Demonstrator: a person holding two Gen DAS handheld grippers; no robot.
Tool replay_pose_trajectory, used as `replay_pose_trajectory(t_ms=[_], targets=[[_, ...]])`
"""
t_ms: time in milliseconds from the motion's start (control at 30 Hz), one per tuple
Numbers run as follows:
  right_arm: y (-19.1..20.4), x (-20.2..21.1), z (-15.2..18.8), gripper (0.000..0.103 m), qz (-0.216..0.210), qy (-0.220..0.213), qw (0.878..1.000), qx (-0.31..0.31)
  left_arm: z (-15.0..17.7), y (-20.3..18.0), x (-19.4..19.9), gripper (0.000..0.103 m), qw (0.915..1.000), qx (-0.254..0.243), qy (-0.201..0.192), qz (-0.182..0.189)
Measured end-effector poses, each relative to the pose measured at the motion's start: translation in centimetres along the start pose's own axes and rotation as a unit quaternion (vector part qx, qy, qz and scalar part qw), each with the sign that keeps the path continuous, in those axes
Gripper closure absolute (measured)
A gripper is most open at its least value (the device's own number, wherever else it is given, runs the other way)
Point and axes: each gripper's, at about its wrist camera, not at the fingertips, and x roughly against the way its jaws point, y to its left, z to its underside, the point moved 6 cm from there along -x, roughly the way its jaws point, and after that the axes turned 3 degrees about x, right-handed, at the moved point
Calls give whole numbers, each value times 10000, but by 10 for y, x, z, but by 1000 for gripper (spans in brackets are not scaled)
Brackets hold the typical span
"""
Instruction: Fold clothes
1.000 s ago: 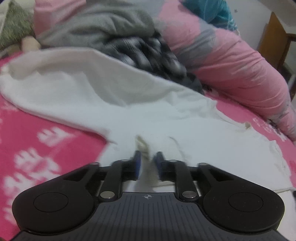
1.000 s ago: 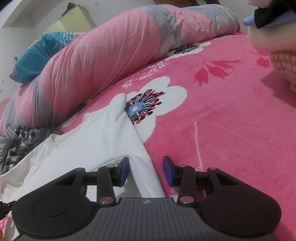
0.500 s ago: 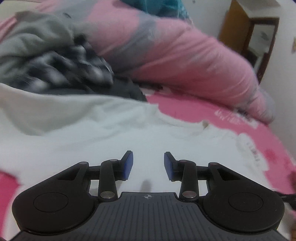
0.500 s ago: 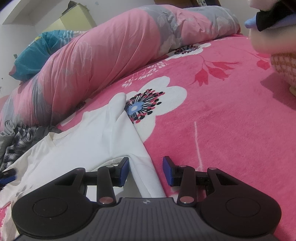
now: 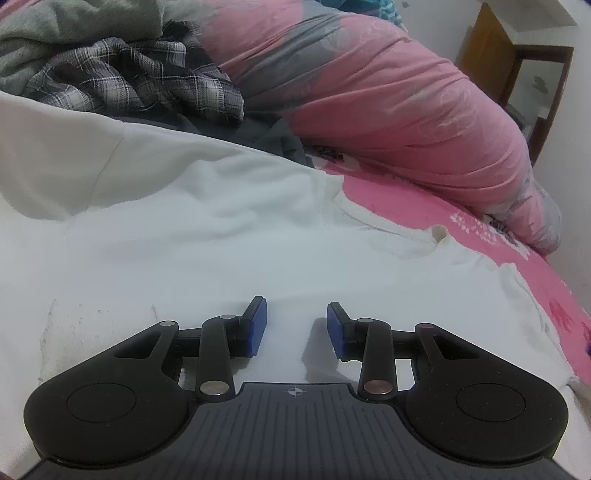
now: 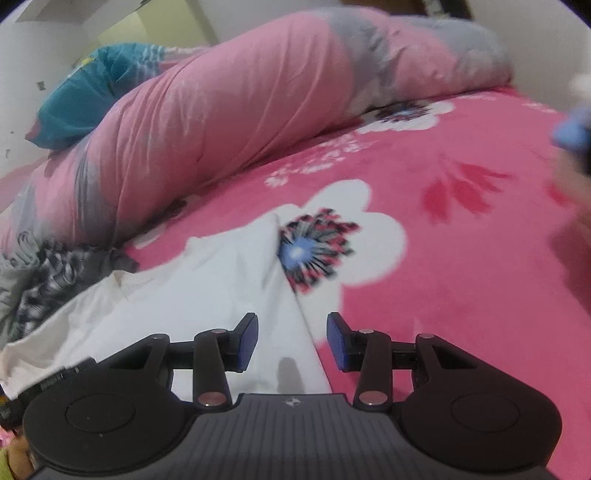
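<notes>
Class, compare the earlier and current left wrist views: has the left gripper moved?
Yes. The left gripper has shifted right across the white shirt, towards its collar, away from the plaid clothes; its jaws stand open.

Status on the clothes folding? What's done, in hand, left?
Done: one side of the white shirt looks folded over its body, at the left of the left wrist view. In hand: nothing; the left gripper and right gripper are open over the shirt, the right at its edge on the pink blanket. Left: remaining folds, then the plaid garment and grey garment piled behind.
</notes>
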Motion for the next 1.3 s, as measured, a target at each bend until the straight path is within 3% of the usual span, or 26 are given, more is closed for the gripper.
replay_pose_trajectory(t_ms=[167, 267, 367, 533, 733, 833, 1000, 1067, 1167, 1200, 1300], targets=[[-25, -56, -3, 59, -477, 105, 9961, -737, -9, -5, 10, 67, 9996, -183, -82, -198], [-34, -61, 3, 59, -982, -33, 9901, -1006, -25, -37, 26, 62, 9956, -873, -300, -185], [-41, -62, 7, 59, -1265, -67, 9854, -1133, -44, -95, 17, 49, 9913, -1292, -92, 252], [-40, -60, 14, 59, -1551, -84, 9820, -1077, -56, -198, -61, 48, 9804, -1520, 711, 1035], [-36, -58, 19, 59, -1580, -123, 9840, -815, -51, -275, -150, 48, 9687, -1563, 1497, 1214], [-36, -59, 20, 59, -1547, -132, 9849, -768, -46, -294, -174, 48, 9627, -1774, 1737, 1071], [-35, -60, 21, 59, -1501, -133, 9863, -676, -30, -311, -195, 49, 9494, -2509, 1845, 407], [-35, -60, 21, 60, -1498, -136, 9864, -670, -27, -314, -199, 52, 9472, -2535, 1928, 364], [-35, -60, 22, 60, -1488, -148, 9866, -659, -26, -310, -204, 73, 9492, -2438, 1969, 287], [-35, -60, 22, 61, -1483, -153, 9866, -659, -28, -306, -204, 90, 9539, -2243, 1962, 349], [-38, -59, 22, 66, -1460, -179, 9862, -763, -41, -293, -202, 99, 9691, -1425, 1916, 617]])
